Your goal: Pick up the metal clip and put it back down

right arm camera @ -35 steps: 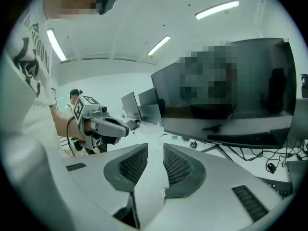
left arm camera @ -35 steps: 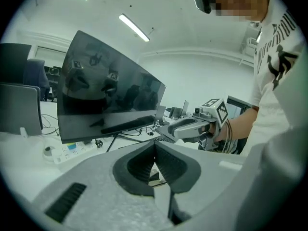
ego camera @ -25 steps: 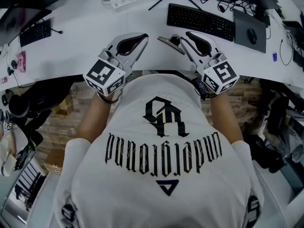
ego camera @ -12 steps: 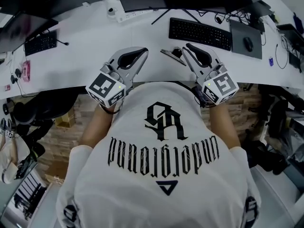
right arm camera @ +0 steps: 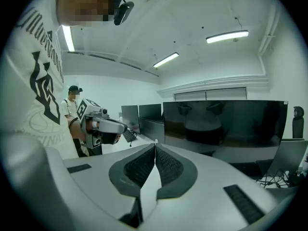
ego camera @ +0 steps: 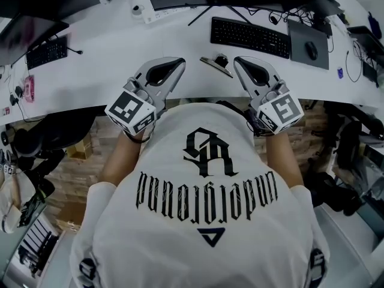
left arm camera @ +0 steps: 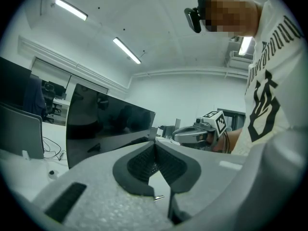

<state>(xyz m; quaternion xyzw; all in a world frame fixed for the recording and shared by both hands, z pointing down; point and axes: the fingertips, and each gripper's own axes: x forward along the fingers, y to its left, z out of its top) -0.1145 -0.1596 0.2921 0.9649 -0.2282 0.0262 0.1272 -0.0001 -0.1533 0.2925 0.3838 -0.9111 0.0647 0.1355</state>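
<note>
Two grey two-jaw grippers hover at the white desk's (ego camera: 108, 59) edge. The left gripper (ego camera: 179, 62) (left arm camera: 155, 146) is closed and empty. The right gripper's (ego camera: 238, 62) (right arm camera: 155, 148) jaws have just closed, also on nothing. One silver metal clip (ego camera: 215, 65) lies on the desk between them, nearer the right tips. Beyond sit two black keyboards, one ahead (ego camera: 249, 33) and one far left (ego camera: 45, 51).

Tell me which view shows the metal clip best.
The head view: the metal clip lies in plain sight on the white desk. Neither gripper view shows it; both aim above the desk.
</note>
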